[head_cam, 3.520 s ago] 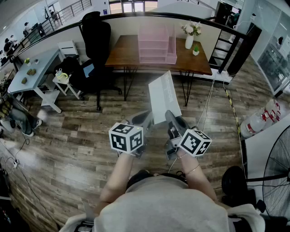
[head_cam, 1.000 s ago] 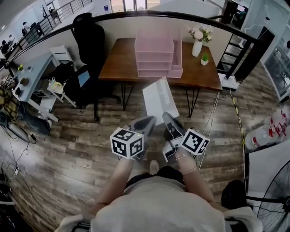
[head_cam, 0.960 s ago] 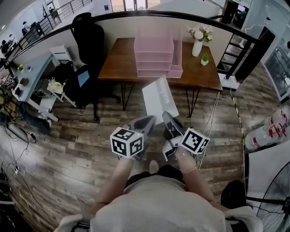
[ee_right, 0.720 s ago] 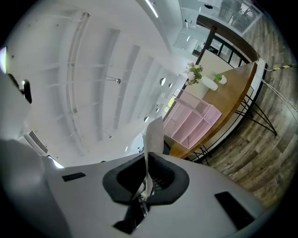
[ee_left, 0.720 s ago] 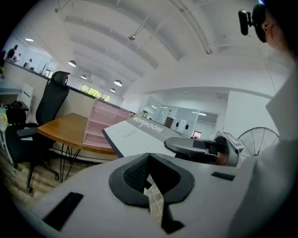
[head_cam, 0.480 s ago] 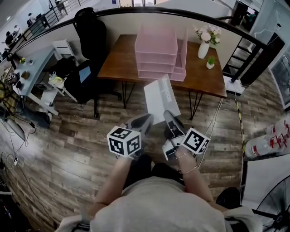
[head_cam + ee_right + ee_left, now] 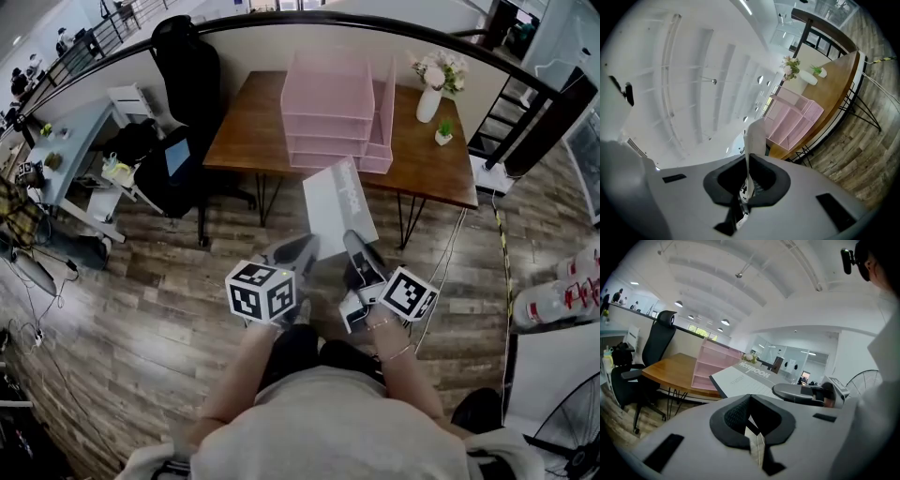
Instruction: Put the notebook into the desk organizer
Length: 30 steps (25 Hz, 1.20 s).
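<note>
A white notebook (image 7: 340,206) with a dark spine is held up over the wooden floor, short of the desk. My right gripper (image 7: 354,242) is shut on its near edge; in the right gripper view the notebook (image 7: 753,138) stands edge-on between the jaws (image 7: 749,161). My left gripper (image 7: 302,247) sits just left of it, shut, with nothing seen in it; the notebook (image 7: 745,378) shows beyond the jaws (image 7: 750,399). The pink desk organizer (image 7: 333,112) stands on the brown desk (image 7: 248,127) ahead, with open shelves and an upright slot at its right.
A white vase of flowers (image 7: 429,94) and a small potted plant (image 7: 443,133) stand on the desk's right end. A black office chair (image 7: 187,70) is left of the desk, a pale table (image 7: 66,150) farther left. Cables and a white bottle (image 7: 562,295) lie at right.
The desk and organizer have come closer and grown larger in view. The notebook stays in the right gripper, and both grippers keep the same pose.
</note>
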Available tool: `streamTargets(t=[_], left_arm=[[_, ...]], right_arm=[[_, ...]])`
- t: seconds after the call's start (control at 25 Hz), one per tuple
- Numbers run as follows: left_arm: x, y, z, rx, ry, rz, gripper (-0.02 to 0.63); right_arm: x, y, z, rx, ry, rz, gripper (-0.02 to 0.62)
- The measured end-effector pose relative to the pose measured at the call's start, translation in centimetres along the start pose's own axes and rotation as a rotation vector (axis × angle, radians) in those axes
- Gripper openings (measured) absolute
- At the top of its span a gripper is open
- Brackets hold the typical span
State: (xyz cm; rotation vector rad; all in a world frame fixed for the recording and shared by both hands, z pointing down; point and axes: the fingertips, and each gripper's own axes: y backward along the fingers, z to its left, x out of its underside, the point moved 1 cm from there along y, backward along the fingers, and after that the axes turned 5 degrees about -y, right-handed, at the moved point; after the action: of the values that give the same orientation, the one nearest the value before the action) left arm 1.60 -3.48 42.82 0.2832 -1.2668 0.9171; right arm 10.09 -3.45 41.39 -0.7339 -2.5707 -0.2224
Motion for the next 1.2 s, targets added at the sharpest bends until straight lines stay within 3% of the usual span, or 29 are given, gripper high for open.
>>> streamTargets(t=[0.68,0.88,1.2], left_arm=[[-5.3,-7.8,8.9,0.078,-0.045,0.045,0.011],[-6.7,-9.2,10.9,0.109,-0.051,0.048,0.011],[-7.7,-9.9,12.9,0.154,-0.068,0.058,0.011]], right_arm=[[-4.8,-9.6,-4.7,0.031,-0.127,-0.149,0.009],[-5.0,-12.3,-4.5,-0.012,-0.139,-0.151,0.011],[-5.5,-14.2,-4.9,0.007,-0.132,-0.208,0.009]])
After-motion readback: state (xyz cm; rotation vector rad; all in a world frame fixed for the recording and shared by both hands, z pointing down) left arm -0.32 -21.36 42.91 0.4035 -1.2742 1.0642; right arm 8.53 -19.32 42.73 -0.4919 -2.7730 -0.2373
